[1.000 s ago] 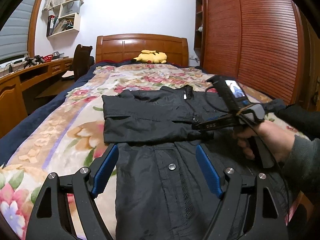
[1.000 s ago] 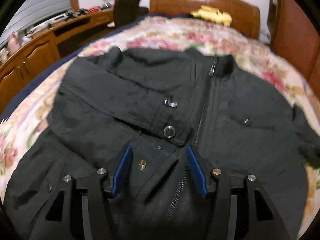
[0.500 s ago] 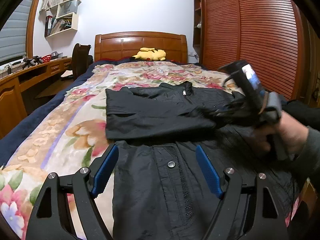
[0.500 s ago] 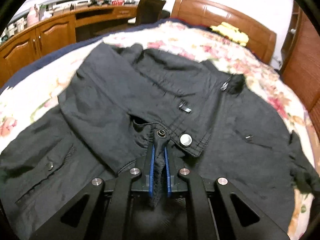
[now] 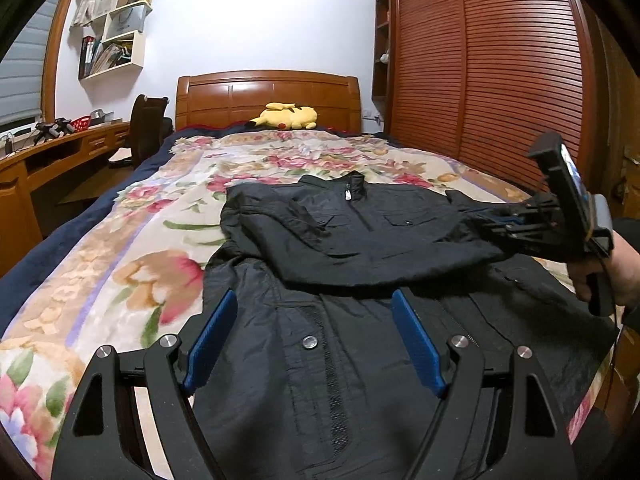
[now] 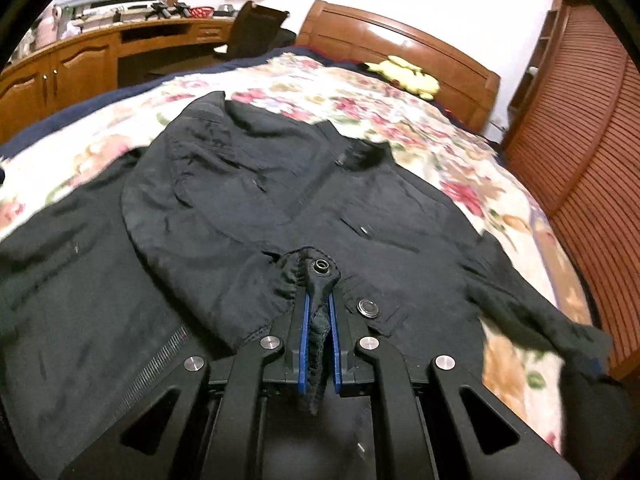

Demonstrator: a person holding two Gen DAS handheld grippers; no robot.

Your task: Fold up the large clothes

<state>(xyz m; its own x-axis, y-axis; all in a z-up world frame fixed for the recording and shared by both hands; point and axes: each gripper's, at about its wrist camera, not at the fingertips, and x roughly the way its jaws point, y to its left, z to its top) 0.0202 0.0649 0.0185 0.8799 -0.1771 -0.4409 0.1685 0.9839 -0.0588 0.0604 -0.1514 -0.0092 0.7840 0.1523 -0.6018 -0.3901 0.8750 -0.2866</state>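
Jacket lies on the bed, collar toward headboard, long axis along the bed; its hem is cut off by the frame. Right tongs are closed on a sleeve cuff, held over the chest. Left tongs are wide apart w/ nothing between, above the lower front. Yellow plush near headboard.

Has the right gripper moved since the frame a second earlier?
Yes. In the left wrist view the right gripper, now shut on the black jacket's sleeve cuff, has travelled rightward across the floral bedspread, toward the slatted wooden wardrobe.
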